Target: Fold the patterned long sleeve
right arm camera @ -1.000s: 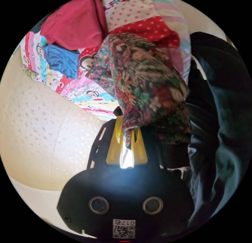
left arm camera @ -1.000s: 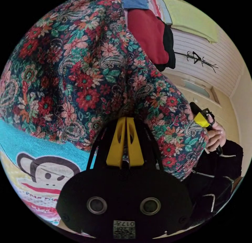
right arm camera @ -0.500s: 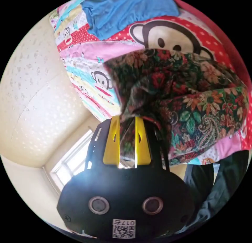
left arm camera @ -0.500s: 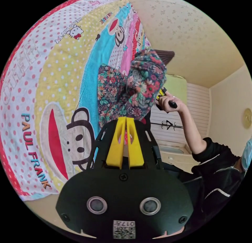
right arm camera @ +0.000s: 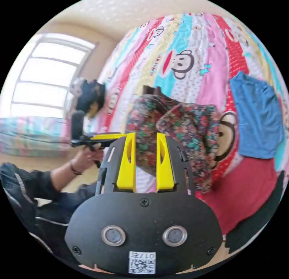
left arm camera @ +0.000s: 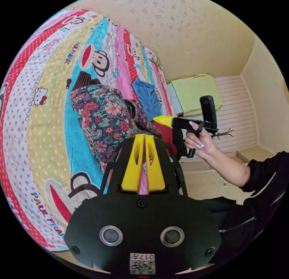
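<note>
The patterned long sleeve (left arm camera: 102, 116) lies bunched in a loose heap on the cartoon bedsheet (left arm camera: 45, 116), a brown ribbed cuff poking out at its far end. My left gripper (left arm camera: 144, 137) hovers just short of it, jaws shut with nothing between them. A hand holds the right gripper (left arm camera: 164, 120) off to one side of the heap. In the right gripper view the floral long sleeve (right arm camera: 180, 125) lies beyond my right gripper (right arm camera: 145, 136), whose jaws stand open and hold nothing. The left gripper (right arm camera: 105, 137) appears there, held in a hand, clear of the cloth.
A blue garment (right arm camera: 259, 116), a red one (right arm camera: 247, 191) and a black one (right arm camera: 253, 230) lie on the bed beside the heap. A green cloth (left arm camera: 195, 92) tops a white cabinet past the bed. A window (right arm camera: 45, 77) is behind the person's arm.
The long sleeve was held up in both grippers; it now lies bunched on the bed. The right jaws have opened, and both grippers have drawn back from the cloth.
</note>
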